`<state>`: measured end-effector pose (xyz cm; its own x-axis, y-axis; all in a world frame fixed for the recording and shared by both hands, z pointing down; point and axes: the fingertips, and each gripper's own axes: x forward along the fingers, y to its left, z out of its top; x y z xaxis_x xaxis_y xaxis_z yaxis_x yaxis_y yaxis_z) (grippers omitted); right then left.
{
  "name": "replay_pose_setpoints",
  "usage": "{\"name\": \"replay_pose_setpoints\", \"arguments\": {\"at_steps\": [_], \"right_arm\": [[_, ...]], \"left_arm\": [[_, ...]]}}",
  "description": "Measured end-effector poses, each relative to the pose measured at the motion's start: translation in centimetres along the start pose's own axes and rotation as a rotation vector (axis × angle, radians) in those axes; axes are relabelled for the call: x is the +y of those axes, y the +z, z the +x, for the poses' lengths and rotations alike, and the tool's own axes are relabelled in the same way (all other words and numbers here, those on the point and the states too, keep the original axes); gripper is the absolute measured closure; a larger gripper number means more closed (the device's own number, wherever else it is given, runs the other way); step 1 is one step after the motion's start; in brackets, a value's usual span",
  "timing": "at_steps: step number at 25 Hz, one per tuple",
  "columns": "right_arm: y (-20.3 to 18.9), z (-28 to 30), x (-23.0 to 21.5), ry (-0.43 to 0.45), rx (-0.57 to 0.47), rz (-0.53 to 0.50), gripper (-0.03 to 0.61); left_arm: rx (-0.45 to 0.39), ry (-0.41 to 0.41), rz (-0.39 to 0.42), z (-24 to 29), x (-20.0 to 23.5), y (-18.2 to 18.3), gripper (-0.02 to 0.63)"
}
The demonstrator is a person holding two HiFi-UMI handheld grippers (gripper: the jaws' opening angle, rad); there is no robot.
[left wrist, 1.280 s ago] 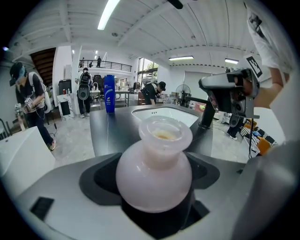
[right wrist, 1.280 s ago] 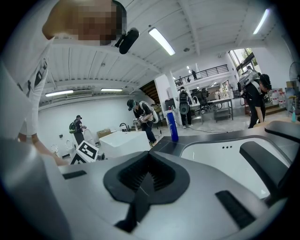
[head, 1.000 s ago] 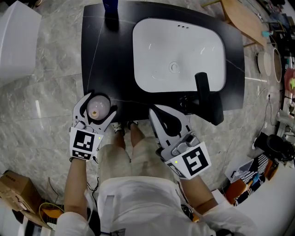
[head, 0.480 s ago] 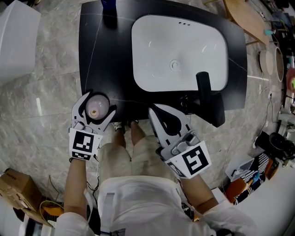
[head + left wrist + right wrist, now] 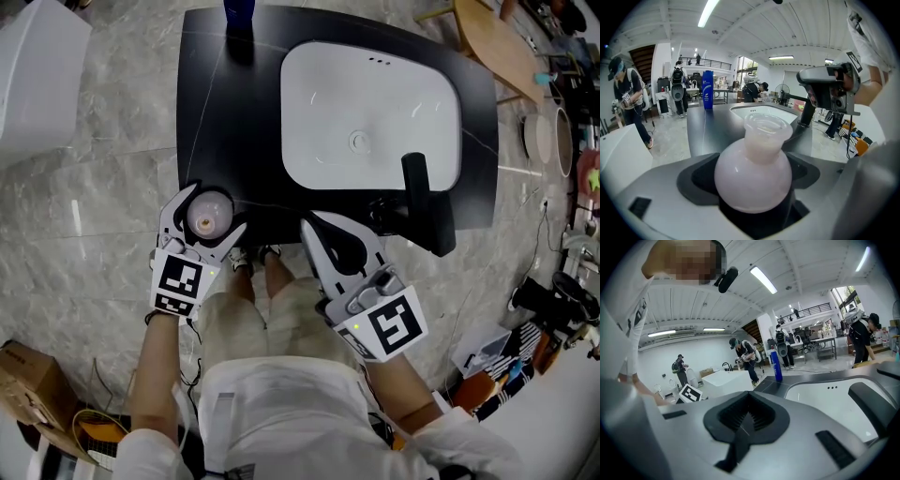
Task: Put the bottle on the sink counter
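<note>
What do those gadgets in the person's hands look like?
The left gripper and right gripper are light grey handheld tools, each with two broad jaws lined with black pads. Behind the jaws each carries a white cube printed with black square markers. The person wears a white top.

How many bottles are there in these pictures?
2. A round pink bottle is gripped by the left hand-held gripper, at the near left corner of the counter. A tall blue bottle stands at its far left corner. Others may be hidden.
</note>
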<state>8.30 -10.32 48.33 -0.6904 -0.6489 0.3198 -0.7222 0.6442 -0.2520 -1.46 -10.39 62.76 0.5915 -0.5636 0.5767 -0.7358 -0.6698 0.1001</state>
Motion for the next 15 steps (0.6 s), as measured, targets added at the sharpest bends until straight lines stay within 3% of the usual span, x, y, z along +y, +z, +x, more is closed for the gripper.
{"name": "replay_pose_setpoints", "arguments": {"at_steps": [5, 11, 15], "right_arm": [[0.9, 0.0, 1.9, 0.004, 0.003, -0.031, 0.568], [2.6, -0.7, 3.3, -0.025, -0.010, -0.065, 0.568], [3.7, -1.2, 4.2, -0.054, -0.022, -0.082, 0.568]], "left_arm": [[-0.078, 0.007, -0.026, -1.2, 0.2, 1.1, 0.163], [-0.114, 0.005, -0.045, -3.9, 0.5, 1.3, 0.151], [-0.176, 0.007, -0.163, -7.1, 1.8, 1.7, 0.152]]}}
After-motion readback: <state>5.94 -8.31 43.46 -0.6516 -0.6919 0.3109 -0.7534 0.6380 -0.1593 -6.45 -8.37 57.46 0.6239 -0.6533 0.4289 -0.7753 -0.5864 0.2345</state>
